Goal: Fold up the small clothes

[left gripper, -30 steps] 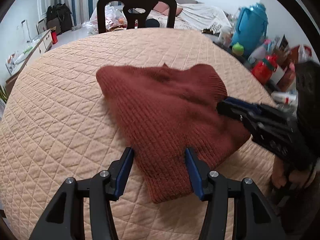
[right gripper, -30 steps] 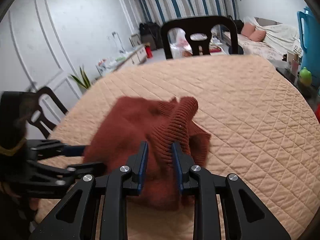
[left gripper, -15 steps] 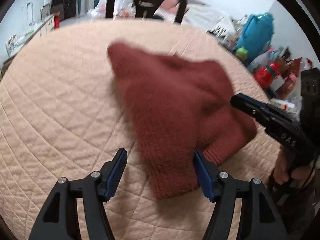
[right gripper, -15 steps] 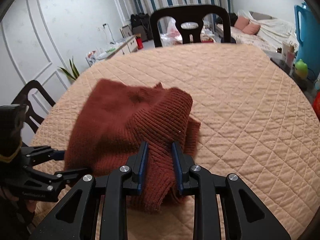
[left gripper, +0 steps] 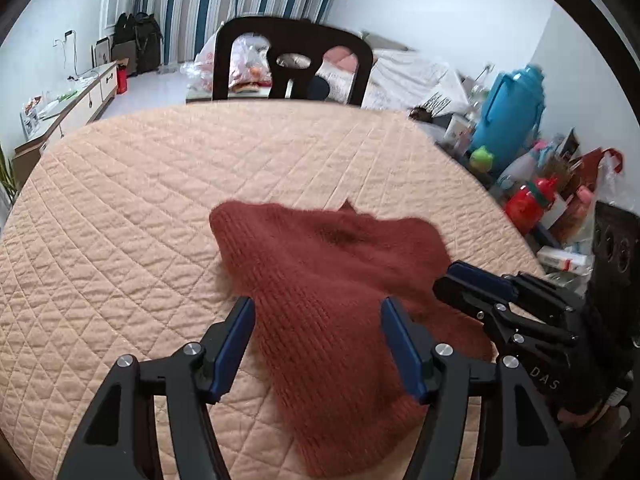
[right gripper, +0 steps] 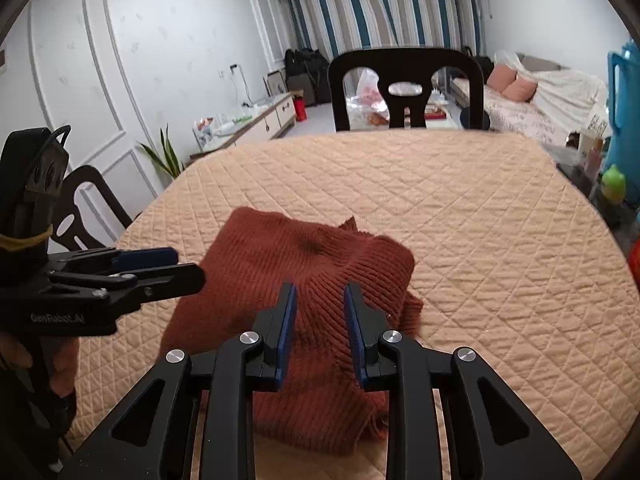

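Near front edge of quilted surface (left gripper: 120, 200), rust knit sweater (left gripper: 320, 280) lying long axis front-to-back btwn both grippers; left fingers (left gripper: 234, 336) apart, closing, nothing gripped, right fingers (right gripper: 286, 320) narrow, grip unclear.

A rust-red ribbed knit garment (left gripper: 320, 280) lies bunched on the quilted peach table cover (left gripper: 120, 220) — folded over itself. Its ribbed edge humps up.

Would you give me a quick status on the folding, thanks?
Left gripper closing over sweater, not gripping. Right gripper shut on its ribbed fold. Quilted table unobstructed.
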The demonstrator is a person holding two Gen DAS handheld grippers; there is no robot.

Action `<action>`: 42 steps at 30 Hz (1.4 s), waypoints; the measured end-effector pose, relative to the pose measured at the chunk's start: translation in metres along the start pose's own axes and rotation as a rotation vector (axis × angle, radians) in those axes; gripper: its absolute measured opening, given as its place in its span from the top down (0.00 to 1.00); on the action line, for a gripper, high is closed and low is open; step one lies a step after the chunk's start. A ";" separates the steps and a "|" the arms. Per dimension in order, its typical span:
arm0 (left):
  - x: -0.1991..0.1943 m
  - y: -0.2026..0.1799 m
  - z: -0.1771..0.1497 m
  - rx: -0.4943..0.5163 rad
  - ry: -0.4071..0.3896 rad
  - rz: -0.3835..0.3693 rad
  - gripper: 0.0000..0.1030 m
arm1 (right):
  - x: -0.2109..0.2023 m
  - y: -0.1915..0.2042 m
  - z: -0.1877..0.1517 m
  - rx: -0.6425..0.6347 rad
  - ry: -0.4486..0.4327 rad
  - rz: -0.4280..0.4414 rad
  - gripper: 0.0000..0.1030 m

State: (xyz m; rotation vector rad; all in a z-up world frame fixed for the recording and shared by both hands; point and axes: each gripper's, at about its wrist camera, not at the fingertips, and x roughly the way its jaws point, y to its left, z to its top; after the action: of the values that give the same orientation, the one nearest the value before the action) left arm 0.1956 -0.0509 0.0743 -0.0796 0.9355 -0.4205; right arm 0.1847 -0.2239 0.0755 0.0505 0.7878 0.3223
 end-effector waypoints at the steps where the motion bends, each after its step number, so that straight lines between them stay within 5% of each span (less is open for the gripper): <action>1: 0.005 0.001 -0.002 -0.004 0.016 0.011 0.36 | 0.003 0.000 -0.001 -0.002 0.010 -0.011 0.76; 9: 0.023 0.015 -0.020 -0.022 0.095 0.028 0.36 | 0.023 -0.014 -0.015 0.017 0.083 -0.031 0.76; 17: 0.023 0.024 -0.028 -0.045 0.080 0.010 0.34 | 0.024 -0.009 -0.021 -0.017 0.066 -0.058 0.75; 26: -0.014 0.011 -0.038 0.000 -0.004 0.077 0.34 | -0.011 0.000 -0.024 -0.010 0.002 -0.028 0.73; 31: -0.014 0.003 -0.051 0.050 -0.007 0.117 0.34 | -0.005 0.012 -0.044 -0.087 0.059 -0.099 0.73; 37: -0.014 0.001 -0.048 0.055 -0.015 0.112 0.34 | -0.010 0.005 -0.041 -0.054 0.047 -0.077 0.72; 42: -0.023 -0.001 -0.045 0.097 -0.054 0.125 0.27 | -0.027 -0.020 -0.037 0.063 0.005 -0.007 0.52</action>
State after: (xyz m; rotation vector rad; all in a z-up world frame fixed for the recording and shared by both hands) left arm 0.1476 -0.0377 0.0647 0.0553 0.8609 -0.3462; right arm 0.1466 -0.2542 0.0646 0.1066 0.8032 0.2913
